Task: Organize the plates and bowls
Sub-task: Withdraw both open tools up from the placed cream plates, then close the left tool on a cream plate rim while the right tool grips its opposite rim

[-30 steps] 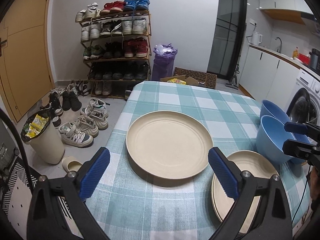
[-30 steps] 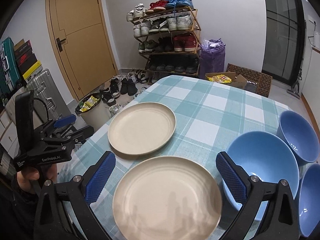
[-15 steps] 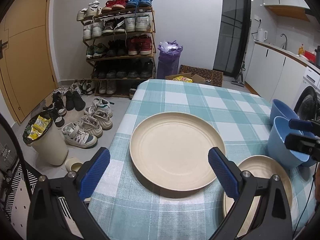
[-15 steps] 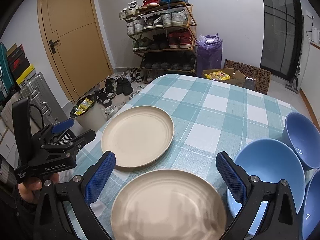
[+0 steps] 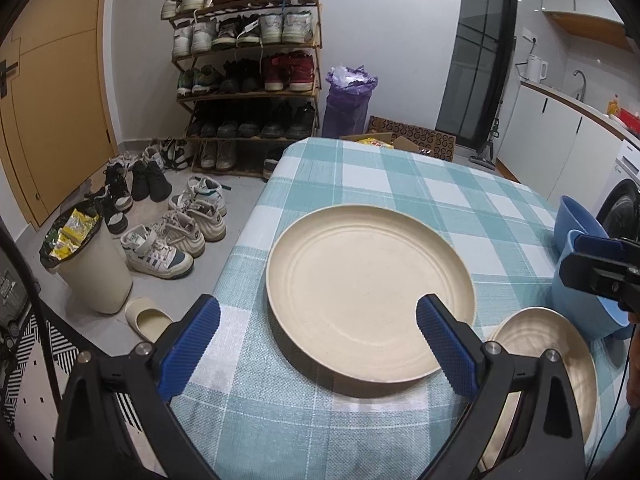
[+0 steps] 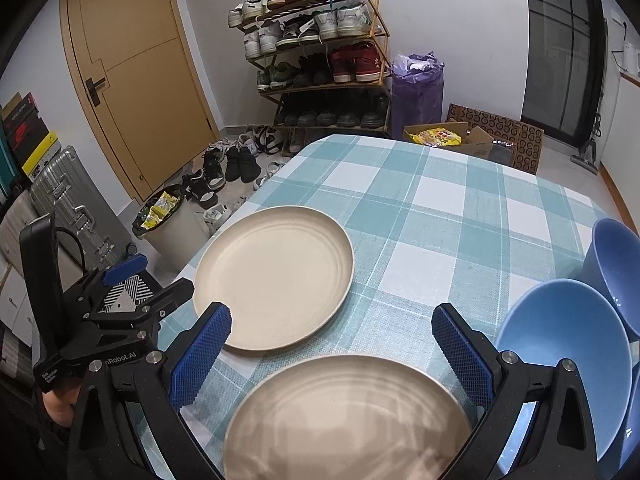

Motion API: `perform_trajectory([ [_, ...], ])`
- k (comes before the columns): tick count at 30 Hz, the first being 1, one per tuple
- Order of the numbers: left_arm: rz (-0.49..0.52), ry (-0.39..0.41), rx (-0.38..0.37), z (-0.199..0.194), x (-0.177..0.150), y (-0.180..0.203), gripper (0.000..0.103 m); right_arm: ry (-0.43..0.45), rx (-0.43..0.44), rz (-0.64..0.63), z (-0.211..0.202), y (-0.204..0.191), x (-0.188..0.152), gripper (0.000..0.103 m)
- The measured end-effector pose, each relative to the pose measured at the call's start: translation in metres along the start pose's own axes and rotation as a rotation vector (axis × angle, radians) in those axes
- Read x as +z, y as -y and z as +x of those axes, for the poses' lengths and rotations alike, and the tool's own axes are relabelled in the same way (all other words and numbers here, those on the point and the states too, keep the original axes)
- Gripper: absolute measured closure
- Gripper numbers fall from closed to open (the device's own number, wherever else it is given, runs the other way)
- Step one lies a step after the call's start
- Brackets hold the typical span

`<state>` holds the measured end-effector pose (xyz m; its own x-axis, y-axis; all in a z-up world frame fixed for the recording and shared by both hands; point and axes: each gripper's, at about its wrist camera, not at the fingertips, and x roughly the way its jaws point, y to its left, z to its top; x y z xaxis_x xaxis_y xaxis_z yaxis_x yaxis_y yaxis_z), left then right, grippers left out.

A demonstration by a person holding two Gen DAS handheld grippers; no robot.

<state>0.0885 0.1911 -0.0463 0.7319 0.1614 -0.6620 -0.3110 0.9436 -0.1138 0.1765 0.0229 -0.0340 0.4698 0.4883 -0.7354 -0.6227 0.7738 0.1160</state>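
Two cream plates lie on the checked tablecloth (image 5: pixel 400 184). The far plate (image 5: pixel 368 292) (image 6: pixel 276 280) sits just ahead of my left gripper (image 5: pixel 317 308), which is open and holds nothing. The near plate (image 6: pixel 348 420) (image 5: pixel 540 360) lies under my right gripper (image 6: pixel 331 316), also open with nothing in it. Blue bowls (image 6: pixel 560 360) (image 6: pixel 616 256) stand to its right, a third cut off by the frame edge. In the right wrist view the left gripper (image 6: pixel 164 274) hovers off the table's left edge. The right gripper (image 5: pixel 572 256) appears by the bowls (image 5: pixel 580 304).
Beyond the table's left edge sit a white bin (image 5: pixel 92 272), scattered shoes (image 5: pixel 172 240) and a shoe rack (image 5: pixel 248 72). A purple bag (image 6: pixel 418 88) and a cardboard box (image 6: pixel 460 136) stand behind the far edge. A suitcase (image 6: pixel 64 196) stands by the door.
The left wrist view has swung left, so the near plate sits further right in it. In the right wrist view that plate has slid lower. Plates and bowls have not moved.
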Motion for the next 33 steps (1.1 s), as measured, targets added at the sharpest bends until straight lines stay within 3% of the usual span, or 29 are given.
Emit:
perform_trajectory([
  [13,-0.045,-0.056,0.007,0.028,-0.01,-0.012,0.007,-0.08,-0.029,0.037,0.052,0.007,0.009,0.001],
  [18,-0.075,-0.079,-0.008,0.035,-0.012,-0.019,0.018,-0.108,-0.022,0.033,0.071,0.007,0.01,0.001],
  [23,-0.094,-0.107,-0.022,0.042,-0.015,-0.022,0.036,-0.147,-0.017,0.024,0.091,0.006,0.01,0.016],
  [29,-0.101,-0.133,-0.032,0.048,-0.018,-0.023,0.05,-0.19,-0.018,0.014,0.111,0.007,0.008,0.036],
  [33,-0.101,-0.14,-0.039,0.05,-0.018,-0.024,0.056,-0.201,-0.018,0.004,0.117,0.006,0.008,0.044],
])
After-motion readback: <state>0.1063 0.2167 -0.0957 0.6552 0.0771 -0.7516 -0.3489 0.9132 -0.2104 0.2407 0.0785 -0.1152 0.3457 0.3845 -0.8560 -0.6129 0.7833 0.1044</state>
